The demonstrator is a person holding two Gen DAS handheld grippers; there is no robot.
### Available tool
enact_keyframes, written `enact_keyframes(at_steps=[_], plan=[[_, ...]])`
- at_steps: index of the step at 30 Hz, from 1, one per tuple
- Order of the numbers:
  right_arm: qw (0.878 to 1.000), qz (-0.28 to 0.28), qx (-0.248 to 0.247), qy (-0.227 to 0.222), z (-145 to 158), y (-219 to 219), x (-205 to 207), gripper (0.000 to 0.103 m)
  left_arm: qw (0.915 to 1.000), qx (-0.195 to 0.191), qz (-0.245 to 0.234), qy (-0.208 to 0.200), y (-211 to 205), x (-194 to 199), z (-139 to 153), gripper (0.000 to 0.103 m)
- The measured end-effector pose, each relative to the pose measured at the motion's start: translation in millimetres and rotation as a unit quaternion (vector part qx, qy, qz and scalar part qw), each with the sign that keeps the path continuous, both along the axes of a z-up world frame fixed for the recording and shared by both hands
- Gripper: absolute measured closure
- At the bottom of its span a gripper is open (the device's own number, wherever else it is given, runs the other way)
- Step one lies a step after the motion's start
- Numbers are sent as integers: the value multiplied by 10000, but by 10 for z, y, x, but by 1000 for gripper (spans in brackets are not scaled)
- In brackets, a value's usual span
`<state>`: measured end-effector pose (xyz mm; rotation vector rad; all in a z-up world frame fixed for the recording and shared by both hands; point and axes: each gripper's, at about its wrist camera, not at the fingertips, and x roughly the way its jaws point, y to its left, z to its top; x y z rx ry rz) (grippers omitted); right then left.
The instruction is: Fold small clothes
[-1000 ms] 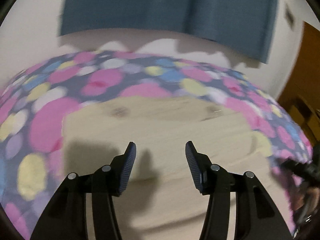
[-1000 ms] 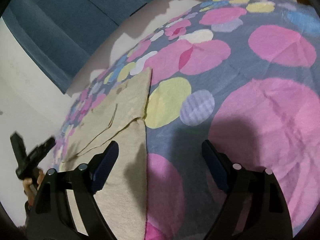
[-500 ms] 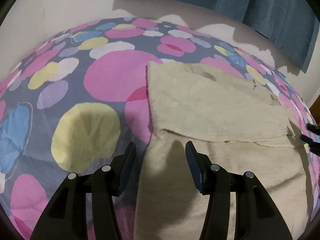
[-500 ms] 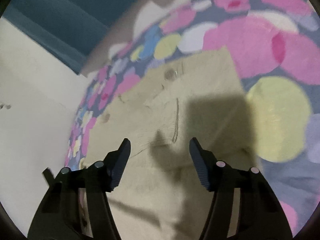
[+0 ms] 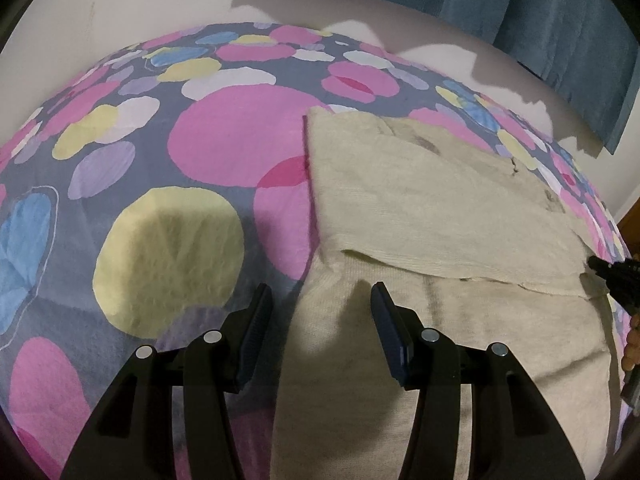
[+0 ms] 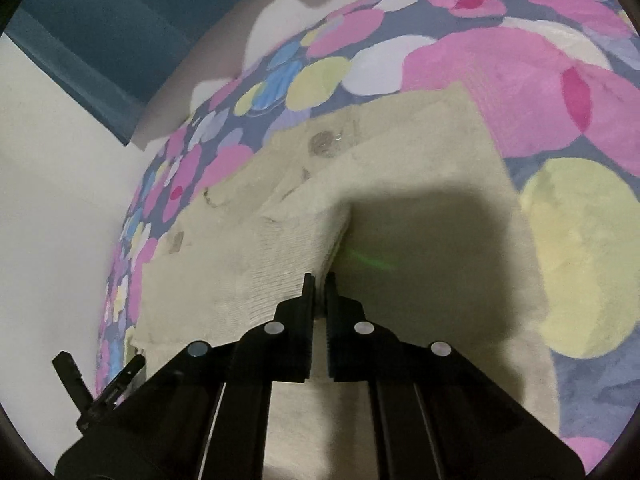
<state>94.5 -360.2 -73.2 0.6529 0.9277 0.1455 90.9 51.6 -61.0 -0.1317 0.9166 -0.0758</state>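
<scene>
Notably, no brand, label or legible writing appeared on any surface in either view. The cream knit garment [image 5: 440, 216] lay flat on the bed, over a grey bedsheet [image 5: 168, 168] printed with pink, yellow, blue and lilac circles. A few faint brownish marks showed near the garment's far edge; what they were could not be made out.

Orientation, left wrist view: one panel of the garment was folded across the rest, its free edge running side to side across the picture just past the fingertips. The long axis ran from the lower edge of the frame up toward the far wall; the left-hand edge ran straight along that line. Which end was the neck could not be told.

Left gripper [image 5: 320, 300]: fingers stood half apart, hovering at the garment's left-hand edge, one finger over the bedsheet and the other over the knit. Nothing was pinched.

Right gripper [image 6: 319, 280]: its fingers had just been closing and stood nearly together, with a ridge of the cream knit gathered between them, the cloth rising in a crease toward the tips. The same gripper showed at the right rim of the left wrist view.

A blue curtain [image 5: 560, 20] hung against the pale wall [image 5: 100, 12] behind the bed.
</scene>
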Motion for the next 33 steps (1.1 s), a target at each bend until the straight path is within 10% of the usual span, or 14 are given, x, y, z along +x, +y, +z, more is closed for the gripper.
enact_keyframes(at_steps=[13,21,33], plan=[[9983,67,561,-169,64,-220,-300,90,9999,-66,-82,-39,71,-52,40,51],[9992,132,304,-235,257,-596,-1178,59,9989,-263,-391,85,212,-556,147,38],[9965,269,773,190,21,-835,-2463,52,9911,-998,-659,586,483,-1687,166,38]])
